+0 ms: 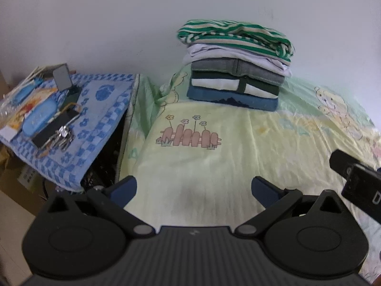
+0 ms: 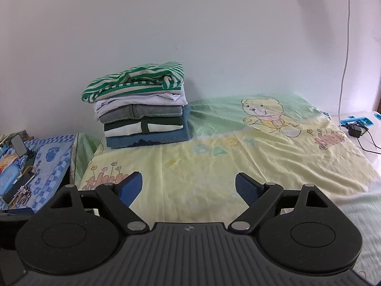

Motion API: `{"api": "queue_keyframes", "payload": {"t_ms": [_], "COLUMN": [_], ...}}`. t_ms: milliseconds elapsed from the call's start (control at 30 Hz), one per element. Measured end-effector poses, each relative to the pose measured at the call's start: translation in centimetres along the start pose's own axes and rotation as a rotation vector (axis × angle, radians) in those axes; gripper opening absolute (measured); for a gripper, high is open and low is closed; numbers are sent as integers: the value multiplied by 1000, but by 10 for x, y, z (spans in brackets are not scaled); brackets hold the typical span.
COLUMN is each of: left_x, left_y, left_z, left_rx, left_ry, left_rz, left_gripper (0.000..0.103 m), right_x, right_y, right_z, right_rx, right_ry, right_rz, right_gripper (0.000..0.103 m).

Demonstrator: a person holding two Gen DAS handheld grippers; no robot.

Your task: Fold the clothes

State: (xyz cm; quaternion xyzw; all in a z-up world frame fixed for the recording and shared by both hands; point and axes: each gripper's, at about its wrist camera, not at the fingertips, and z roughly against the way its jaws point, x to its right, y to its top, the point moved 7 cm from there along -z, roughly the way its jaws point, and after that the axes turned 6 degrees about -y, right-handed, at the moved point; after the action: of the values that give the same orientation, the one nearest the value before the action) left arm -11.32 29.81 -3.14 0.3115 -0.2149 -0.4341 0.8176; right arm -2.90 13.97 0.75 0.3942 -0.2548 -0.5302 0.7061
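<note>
1. Nearest the lens, the left gripper [image 1: 194, 190] hangs over the pale yellow-green cartoon-printed bedsheet [image 1: 214, 157], its blue-padded fingers spread wide with nothing between them.
2. Likewise the right gripper [image 2: 188, 186] is splayed apart and empty above the same sheet.
3. Against the white wall sits the neat stack of folded clothes [image 1: 235, 64], a green-and-cream striped garment [image 1: 238, 34] on top and a blue one at the bottom.
4. Left of the bed, a blue checked towel [image 1: 95, 109] carries keys [image 1: 63, 135] and a blue case [image 1: 39, 119].
</note>
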Motion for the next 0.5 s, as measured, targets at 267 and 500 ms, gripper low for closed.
{"api": "queue_keyframes", "payload": {"t_ms": [267, 500], "left_x": [4, -6], "left_y": [-1, -1], "left_z": [5, 9], "left_rx": [2, 23], "left_ry": [-16, 7], "left_rz": [-48, 8], "left_gripper": [102, 102], "right_x": [-2, 1], "right_y": [-3, -3], "right_z": [5, 8], "right_rx": [8, 11], "right_ry": [-2, -15], "right_rz": [8, 0], "right_gripper": [88, 88]}}
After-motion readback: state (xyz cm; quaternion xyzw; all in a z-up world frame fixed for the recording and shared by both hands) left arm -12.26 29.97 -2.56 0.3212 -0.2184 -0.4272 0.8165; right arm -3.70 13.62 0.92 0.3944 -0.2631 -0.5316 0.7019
